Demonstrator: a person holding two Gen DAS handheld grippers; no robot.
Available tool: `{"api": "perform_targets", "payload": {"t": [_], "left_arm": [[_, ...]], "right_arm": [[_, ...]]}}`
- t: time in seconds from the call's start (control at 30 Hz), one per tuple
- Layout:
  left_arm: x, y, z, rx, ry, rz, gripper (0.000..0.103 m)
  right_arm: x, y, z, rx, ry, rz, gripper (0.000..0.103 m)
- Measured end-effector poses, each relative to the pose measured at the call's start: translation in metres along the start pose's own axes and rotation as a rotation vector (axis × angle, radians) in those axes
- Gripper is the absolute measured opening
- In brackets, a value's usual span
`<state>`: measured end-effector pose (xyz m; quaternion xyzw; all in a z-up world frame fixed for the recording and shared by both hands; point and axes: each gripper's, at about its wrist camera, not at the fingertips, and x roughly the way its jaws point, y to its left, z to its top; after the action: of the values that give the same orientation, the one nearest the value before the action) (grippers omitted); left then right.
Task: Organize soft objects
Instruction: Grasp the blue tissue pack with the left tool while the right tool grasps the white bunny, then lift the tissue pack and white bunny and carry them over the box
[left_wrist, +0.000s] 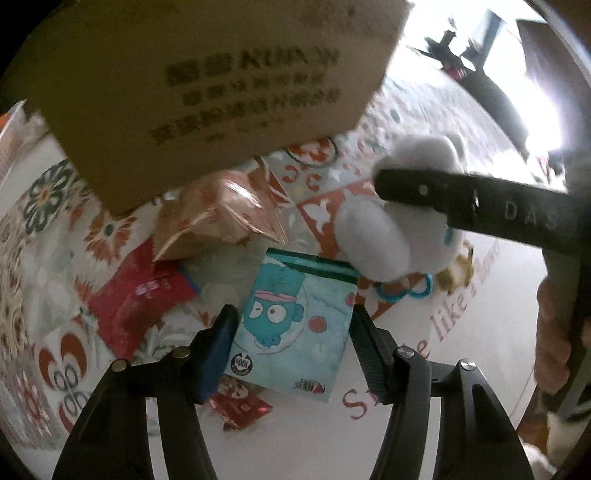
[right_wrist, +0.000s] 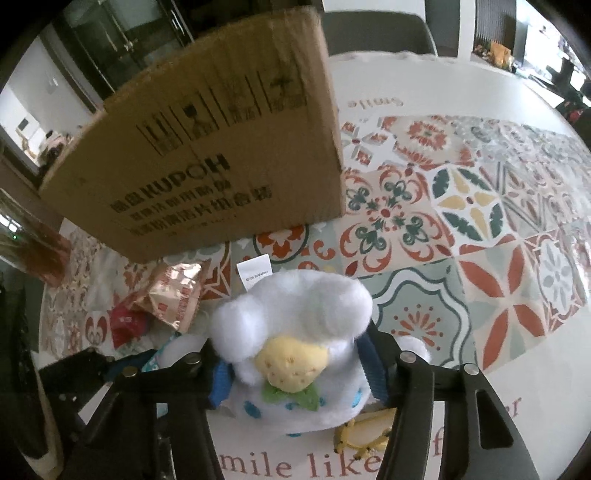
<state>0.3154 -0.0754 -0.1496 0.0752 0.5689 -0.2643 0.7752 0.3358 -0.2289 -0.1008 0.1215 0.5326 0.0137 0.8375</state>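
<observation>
Left wrist view: left gripper (left_wrist: 291, 339) half-closed astride flat glossy blue packet (left_wrist: 291, 325), pads just beside its edges; cardboard box (left_wrist: 207, 96) looming behind.

Right wrist view: right gripper (right_wrist: 291, 373) clamping fluffy white plush toy (right_wrist: 295, 332) on patterned tablecloth (right_wrist: 461, 206); open room rightward.

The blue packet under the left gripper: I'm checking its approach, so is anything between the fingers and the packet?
Nothing visible. The left gripper straddles the blue packet, with each side edge open to a finger. The white plush toy lies beyond the packet's far corner, outside the gap.
</observation>
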Motion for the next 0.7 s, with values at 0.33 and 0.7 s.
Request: {"api": "perform_targets", "payload": {"t": [0.33, 0.7], "left_arm": [[-0.046, -0.003, -0.009, -0.146, -0.169, 0.015, 0.059], [-0.097, -0.013, -0.019, -0.195, -0.321, 0.09, 0.058]], "right_arm": [[-0.035, 0.001, -0.002, 0.031, -0.105, 0.021, 0.051], [-0.077, 0.01, -0.001, 0.022, -0.234, 0.03, 0.051]]}}
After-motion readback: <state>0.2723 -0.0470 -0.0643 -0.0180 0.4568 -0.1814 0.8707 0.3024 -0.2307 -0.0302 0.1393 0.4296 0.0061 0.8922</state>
